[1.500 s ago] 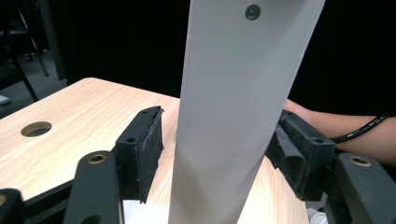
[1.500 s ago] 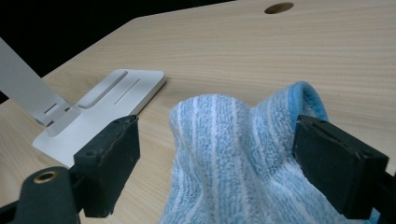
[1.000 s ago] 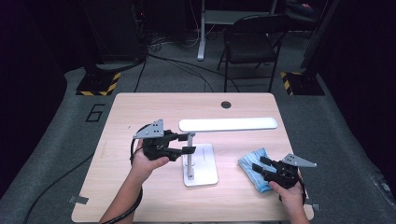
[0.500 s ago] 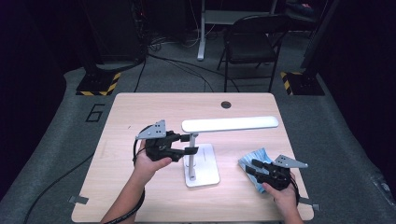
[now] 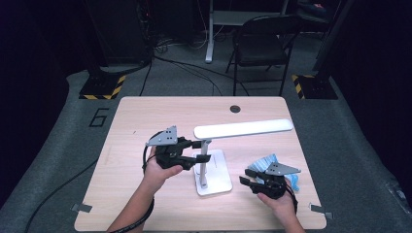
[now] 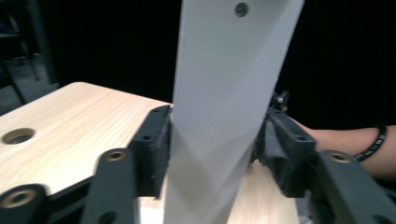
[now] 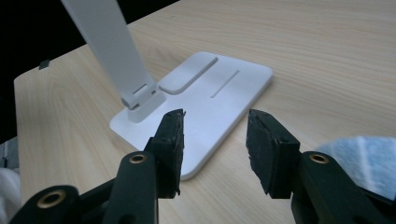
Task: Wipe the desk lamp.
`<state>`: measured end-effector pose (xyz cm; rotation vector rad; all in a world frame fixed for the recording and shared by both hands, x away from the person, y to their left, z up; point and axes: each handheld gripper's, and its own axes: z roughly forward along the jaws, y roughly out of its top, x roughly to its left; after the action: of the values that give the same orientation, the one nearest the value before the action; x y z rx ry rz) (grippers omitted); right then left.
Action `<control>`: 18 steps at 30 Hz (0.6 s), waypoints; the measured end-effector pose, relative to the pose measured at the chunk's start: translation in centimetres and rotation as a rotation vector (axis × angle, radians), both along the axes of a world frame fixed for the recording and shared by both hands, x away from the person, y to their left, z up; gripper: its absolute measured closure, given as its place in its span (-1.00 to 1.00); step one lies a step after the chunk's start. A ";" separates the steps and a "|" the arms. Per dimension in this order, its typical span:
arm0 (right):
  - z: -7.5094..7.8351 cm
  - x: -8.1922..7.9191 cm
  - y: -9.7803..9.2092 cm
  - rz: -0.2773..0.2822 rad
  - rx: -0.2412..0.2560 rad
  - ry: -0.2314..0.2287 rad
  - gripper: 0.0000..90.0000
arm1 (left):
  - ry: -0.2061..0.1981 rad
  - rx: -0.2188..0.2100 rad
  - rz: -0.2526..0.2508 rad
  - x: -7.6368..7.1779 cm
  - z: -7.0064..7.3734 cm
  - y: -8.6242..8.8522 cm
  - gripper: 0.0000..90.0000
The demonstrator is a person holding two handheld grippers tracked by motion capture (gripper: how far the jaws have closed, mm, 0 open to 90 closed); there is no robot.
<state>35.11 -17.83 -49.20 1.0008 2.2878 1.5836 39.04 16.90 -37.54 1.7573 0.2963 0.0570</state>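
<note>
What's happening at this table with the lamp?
A person works a white desk lamp on a light wooden table with two hand-held grippers. The left gripper is clamped on the lamp's upright stem. The right gripper hovers open beside the lamp's flat base, with a crumpled blue cloth just behind it.

Desk lamp (image 5: 212, 160) stands mid-table (image 5: 145, 121), its long head spanning centre to right of frame and roofing the space beneath; upright post w/ left gripper (image 5: 200, 150) clamped round it blocks the middle. Blue cloth (image 5: 265, 164) sits lower right. Upper left & far left tabletop open for passage.
</note>
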 end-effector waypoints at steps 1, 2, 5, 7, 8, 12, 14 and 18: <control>0.0 -0.1 0.3 0.004 -0.002 0.001 0.25 | -0.001 -0.002 -0.003 0.0 0.0 0.0 -0.06; 0.0 -0.1 0.6 0.022 0.000 -0.011 0.25 | -0.006 0.002 -0.001 0.0 0.0 0.0 -0.07; 0.1 -0.4 1.7 0.054 -0.011 -0.005 0.25 | -0.006 0.008 -0.001 0.0 0.1 0.0 -0.07; 0.0 -0.5 2.4 0.066 -0.010 -0.006 0.25 | -0.005 0.010 -0.002 0.0 0.0 0.0 -0.06; 0.0 -0.5 2.8 0.072 -0.015 0.001 0.25 | -0.001 0.009 -0.002 0.0 0.0 0.0 -0.07; -0.1 -0.5 3.7 0.091 -0.019 0.010 0.25 | -0.008 0.021 -0.009 0.0 -0.1 -0.3 -0.15; -0.1 -0.4 4.1 0.092 -0.018 0.013 0.25 | -0.008 0.022 -0.012 0.0 -0.1 -0.3 -0.19; -0.1 0.0 4.8 0.107 -0.009 0.018 0.23 | -0.008 0.024 -0.016 0.0 -0.1 -0.3 -0.20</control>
<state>35.08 -12.98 -49.33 0.9078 2.3960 1.6087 39.01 16.62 -37.59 1.7825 0.2770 0.0558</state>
